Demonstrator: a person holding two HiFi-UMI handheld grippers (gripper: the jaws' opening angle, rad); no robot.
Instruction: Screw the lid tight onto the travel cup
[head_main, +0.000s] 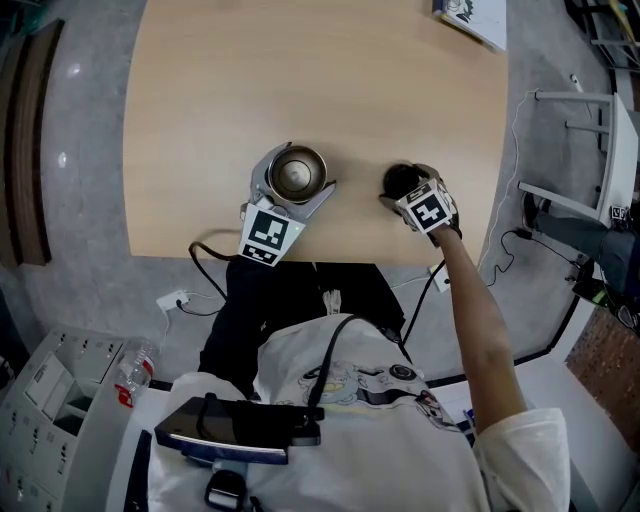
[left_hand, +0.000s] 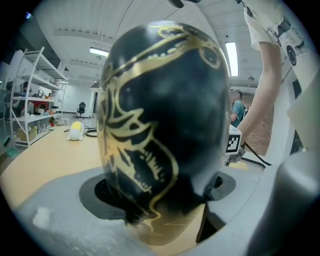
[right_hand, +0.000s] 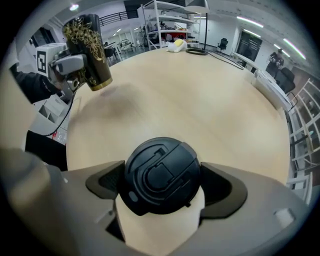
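Observation:
The travel cup (head_main: 300, 172), black with a gold pattern and a bare steel inside, has no lid on. My left gripper (head_main: 295, 180) is shut on its body. In the left gripper view the cup (left_hand: 165, 100) fills the frame, and both pads of the left gripper (left_hand: 160, 192) press on it. From the right gripper view the cup (right_hand: 87, 50) leans, held just above the table. The black lid (right_hand: 160, 175) lies top side up on the table, between the jaws of my open right gripper (right_hand: 162, 190). In the head view the lid (head_main: 401, 180) sits just ahead of the right gripper (head_main: 408, 192).
The wooden table (head_main: 300, 70) has a booklet (head_main: 472, 18) at its far right corner and a yellow and white object (right_hand: 176, 45) at its far end. A white metal frame (head_main: 600, 150) stands to the right. Cables and a water bottle (head_main: 135, 370) lie on the floor.

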